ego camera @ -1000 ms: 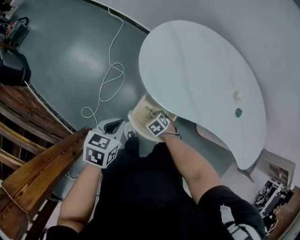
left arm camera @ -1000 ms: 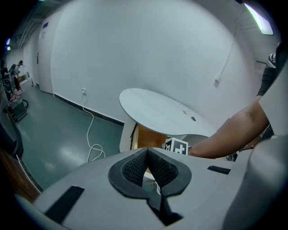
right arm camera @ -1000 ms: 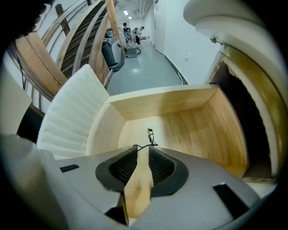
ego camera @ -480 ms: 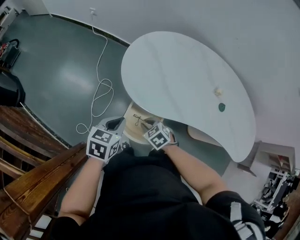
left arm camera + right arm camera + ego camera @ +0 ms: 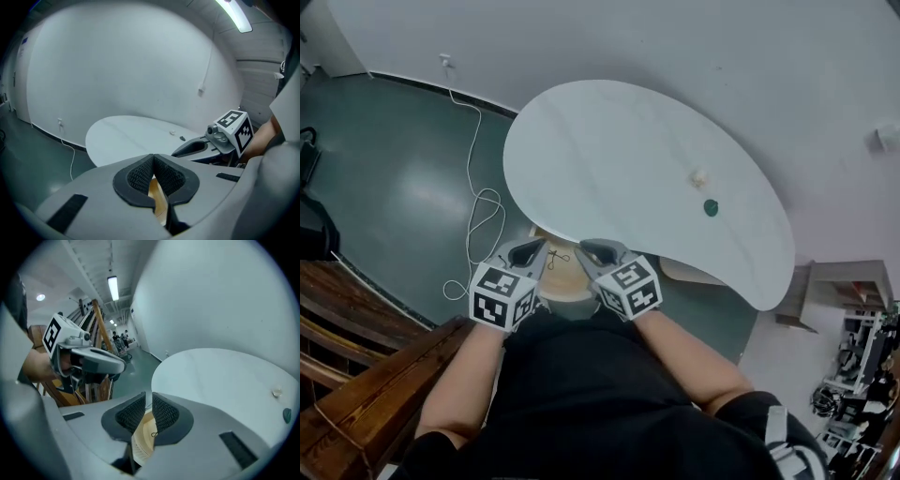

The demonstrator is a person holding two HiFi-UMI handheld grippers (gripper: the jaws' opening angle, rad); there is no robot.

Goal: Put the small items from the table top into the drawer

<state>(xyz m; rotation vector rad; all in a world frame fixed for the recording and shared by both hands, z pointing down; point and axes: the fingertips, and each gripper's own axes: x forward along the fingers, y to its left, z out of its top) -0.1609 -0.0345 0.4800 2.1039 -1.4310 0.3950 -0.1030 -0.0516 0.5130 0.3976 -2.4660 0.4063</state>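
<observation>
Reading this as between picks: both tongs sit at the near edge of the desk (image 5: 609,150), above the open wooden drawer (image 5: 565,279). Left tongs (image 5: 534,247) are closed pad to pad and empty. Right tongs (image 5: 589,248) stand at a narrow gap and have just been closing. Nothing is between them, only the drawer shows through the slot. The drawer already has a thin dark wire-like thing (image 5: 555,255) in it, can't tell what. Left on the desk, far side, well apart from both tongs: a pale lump (image 5: 698,175) and, near it but not touching, a dark green piece (image 5: 710,207). Handling guess: both are tiny and light, so no load issue. The risk is skidding on the smooth top or popping out of the pads. Pale lump looks rounded, maybe soft, so pinch across its middle with a gentle squeeze. Green piece looks low and flat, so it's the harder one. Come down steep, pad tips on the desk either side, and close slowly so it doesn't slide or flip. Right tongs are on the nearer side for both and would need opening wider first. One at a time.
</observation>
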